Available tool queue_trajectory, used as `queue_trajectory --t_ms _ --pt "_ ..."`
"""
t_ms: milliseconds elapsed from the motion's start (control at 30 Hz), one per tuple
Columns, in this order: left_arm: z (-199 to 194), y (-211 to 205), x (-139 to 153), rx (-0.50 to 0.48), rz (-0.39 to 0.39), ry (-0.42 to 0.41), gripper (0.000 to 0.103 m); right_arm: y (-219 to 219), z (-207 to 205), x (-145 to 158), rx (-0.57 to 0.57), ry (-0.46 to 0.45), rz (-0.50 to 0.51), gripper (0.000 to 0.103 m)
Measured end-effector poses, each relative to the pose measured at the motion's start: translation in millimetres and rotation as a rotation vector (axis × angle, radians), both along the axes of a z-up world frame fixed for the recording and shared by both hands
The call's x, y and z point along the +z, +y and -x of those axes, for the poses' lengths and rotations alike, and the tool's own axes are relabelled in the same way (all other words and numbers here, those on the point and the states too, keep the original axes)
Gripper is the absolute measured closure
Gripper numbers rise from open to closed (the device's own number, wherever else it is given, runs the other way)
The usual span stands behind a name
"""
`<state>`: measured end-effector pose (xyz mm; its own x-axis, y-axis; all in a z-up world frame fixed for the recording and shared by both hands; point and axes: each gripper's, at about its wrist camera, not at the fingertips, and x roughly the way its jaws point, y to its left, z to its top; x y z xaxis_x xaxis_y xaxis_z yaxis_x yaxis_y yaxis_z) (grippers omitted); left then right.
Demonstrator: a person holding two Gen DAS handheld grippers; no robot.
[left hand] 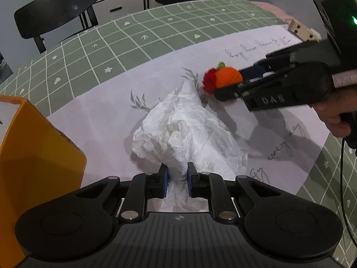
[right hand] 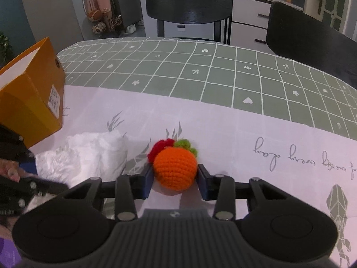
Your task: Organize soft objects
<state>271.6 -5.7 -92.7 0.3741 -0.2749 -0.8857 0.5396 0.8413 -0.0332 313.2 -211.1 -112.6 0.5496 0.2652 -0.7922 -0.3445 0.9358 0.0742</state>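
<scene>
Left gripper [left hand: 177, 179] pinches white tissue [left hand: 178, 129]; right gripper [right hand: 175, 182] clamps crochet orange [right hand: 175, 169]. Lift both gently, carry toward orange box [right hand: 31, 98].

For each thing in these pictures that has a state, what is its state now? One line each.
Left tongs: shut on the crumpled white tissue.
Crumpled white tissue: pinched at its near edge, the rest lying on the tablecloth.
Right tongs: shut on the orange crocheted ball.
Orange crocheted ball: held between both pads.
Orange cardboard box: open at the top, standing on the table.
</scene>
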Motion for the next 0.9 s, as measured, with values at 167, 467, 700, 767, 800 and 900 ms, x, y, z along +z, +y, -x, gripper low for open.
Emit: queue_trajectory --t_ms 167,467,700,767,800,900 --pt "3.7 5.4 9.4 0.015 0.007 -0.017 0.086 -13.4 18.9 8.7 0.016 -0.004 0.009 0.063" --pt "34.1 46.8 53.9 0.081 0.044 -0.094 0.087 -30.6 70.6 19.6 0.058 -0.001 0.029 0.063" --pt "92.3 98.7 86.2 0.108 0.083 -0.14 0.087 -32.0 129.9 32.4 0.138 0.003 0.041 0.063" --pt "111.4 115.6 92.0 0.129 0.089 -0.154 0.087 -32.6 146.9 34.7 0.152 0.008 0.042 0.063" --pt "120.5 122.7 94.4 0.138 0.093 -0.158 0.087 -31.2 156.8 34.7 0.16 0.014 0.044 0.063" --pt "151.5 141.0 97.6 0.146 0.089 -0.163 0.087 -28.0 183.8 33.6 0.19 0.041 0.054 0.063"
